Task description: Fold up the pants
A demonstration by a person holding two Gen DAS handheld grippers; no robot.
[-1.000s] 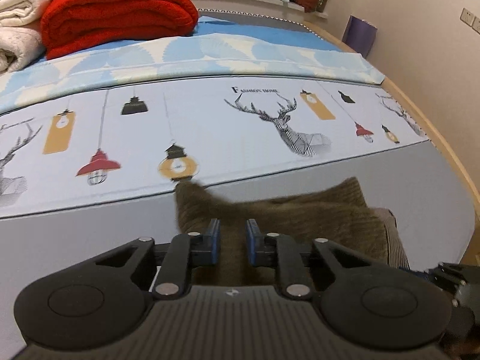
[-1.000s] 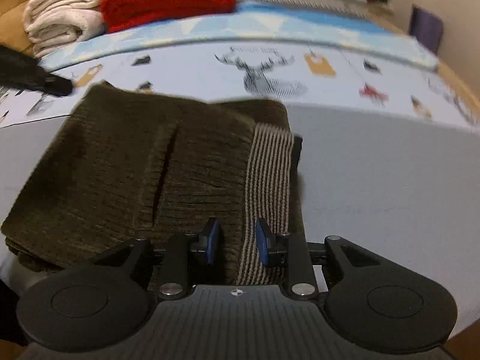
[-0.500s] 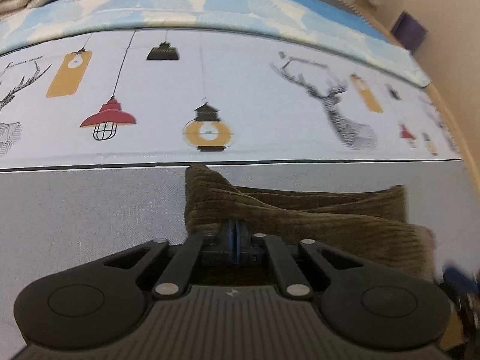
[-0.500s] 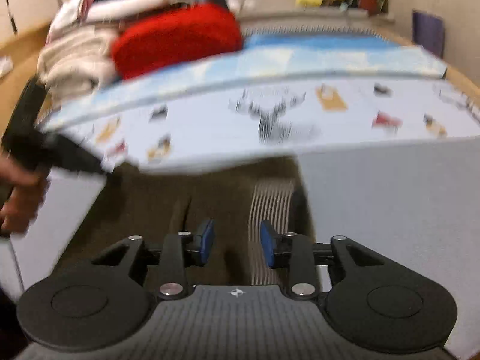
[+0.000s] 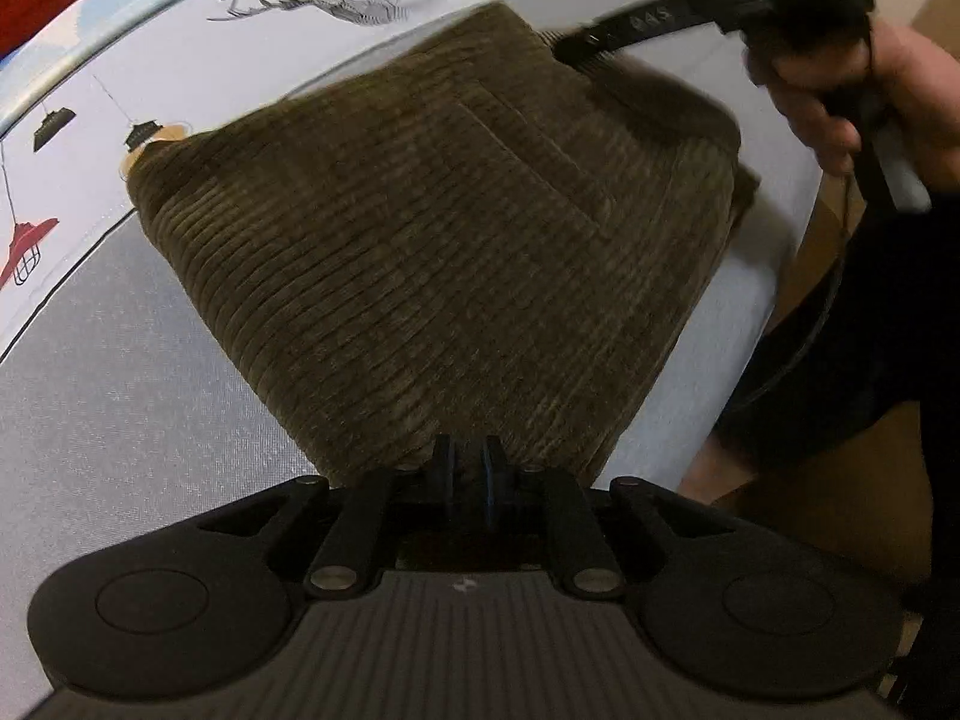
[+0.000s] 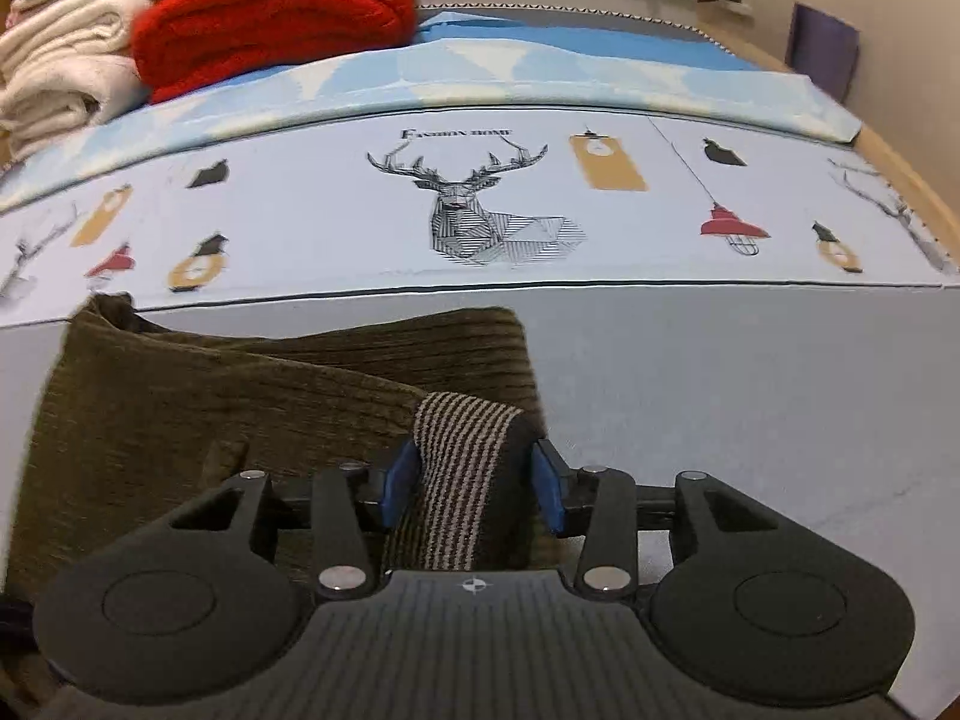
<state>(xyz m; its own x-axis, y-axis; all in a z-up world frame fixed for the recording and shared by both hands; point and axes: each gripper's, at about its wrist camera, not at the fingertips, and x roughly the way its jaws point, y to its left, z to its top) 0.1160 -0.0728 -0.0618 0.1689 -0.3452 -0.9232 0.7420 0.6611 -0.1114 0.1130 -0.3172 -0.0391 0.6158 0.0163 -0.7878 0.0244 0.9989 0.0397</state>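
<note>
The olive-brown corduroy pants (image 5: 444, 228) lie folded into a thick bundle on the grey part of the bed. My left gripper (image 5: 467, 468) is shut on the bundle's near edge. In the right wrist view the pants (image 6: 180, 408) fill the lower left, with the striped waistband (image 6: 462, 450) bunched between the blue pads of my right gripper (image 6: 474, 480), whose jaws stand apart around it. The right gripper also shows in the left wrist view (image 5: 606, 36) at the pants' far corner, held by a hand.
A printed sheet with deer and lamps (image 6: 480, 210) covers the bed beyond the pants. A red blanket (image 6: 270, 18) and white towels (image 6: 54, 78) are stacked at the back left. The bed's wooden edge (image 6: 900, 180) runs along the right.
My left gripper has swung round and now views the bundle along its length, still shut on its edge. My right gripper has come down so the striped waistband sits between its open jaws.
</note>
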